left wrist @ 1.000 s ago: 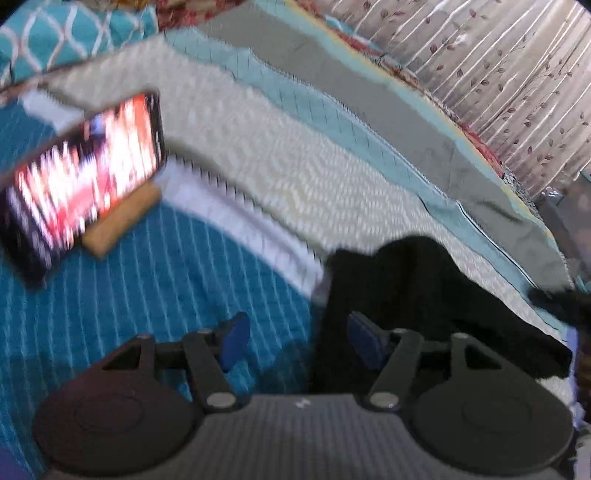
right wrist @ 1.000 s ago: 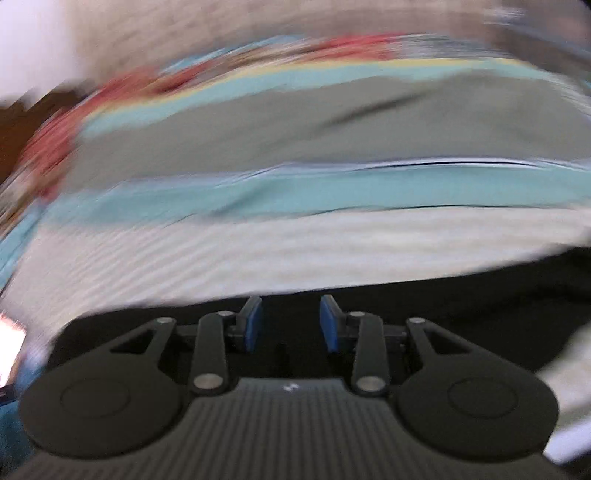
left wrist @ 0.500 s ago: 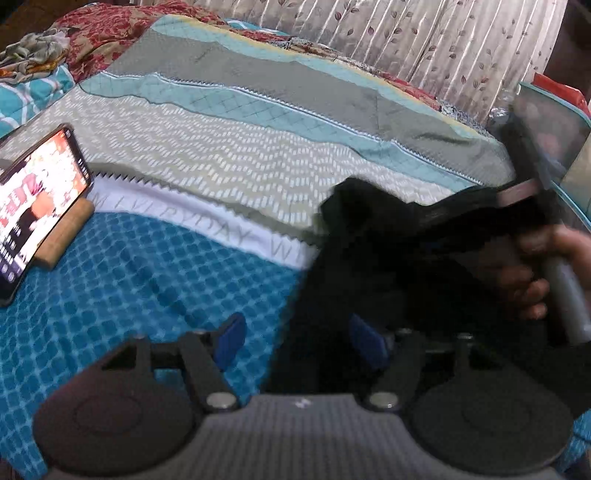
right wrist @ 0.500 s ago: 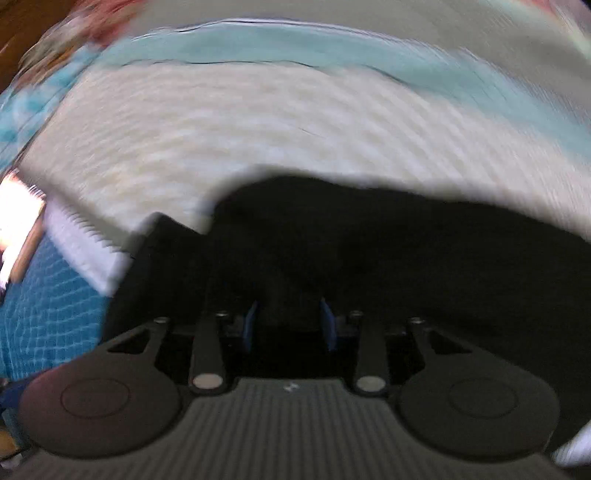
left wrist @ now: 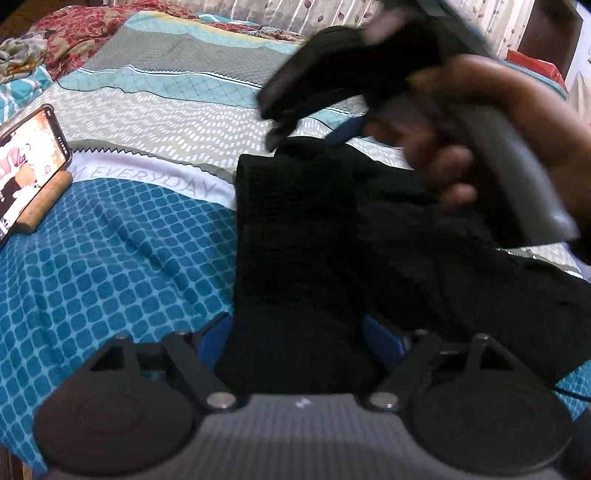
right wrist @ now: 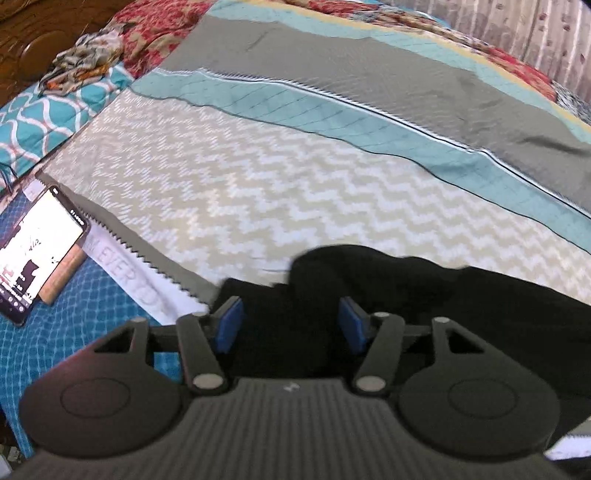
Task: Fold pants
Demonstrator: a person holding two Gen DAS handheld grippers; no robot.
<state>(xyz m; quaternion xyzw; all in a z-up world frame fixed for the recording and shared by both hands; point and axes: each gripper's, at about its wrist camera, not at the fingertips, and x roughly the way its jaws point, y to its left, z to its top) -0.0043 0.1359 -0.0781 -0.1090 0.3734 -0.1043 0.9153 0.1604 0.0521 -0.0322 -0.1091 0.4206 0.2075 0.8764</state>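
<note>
The black pants (left wrist: 306, 236) lie bunched on the patterned bedspread, also in the right wrist view (right wrist: 461, 306). My left gripper (left wrist: 299, 336) is open, its blue pads either side of a fold of the pants, not closed on it. My right gripper (right wrist: 291, 323) is open just above the pants' near edge; it also shows in the left wrist view (left wrist: 314, 136), held in a hand above the pants' far end, blurred.
A phone (left wrist: 26, 166) with a lit screen leans on a wooden stand (left wrist: 48, 203) at the left of the bed, also in the right wrist view (right wrist: 37, 251). Curtains (left wrist: 295, 14) hang behind the bed. Crumpled cloth (right wrist: 85, 55) lies at the far left.
My right gripper opened from a narrow gap to wide and lifted off the pants. The left gripper moved forward, so the pants fold now sits between its open fingers.
</note>
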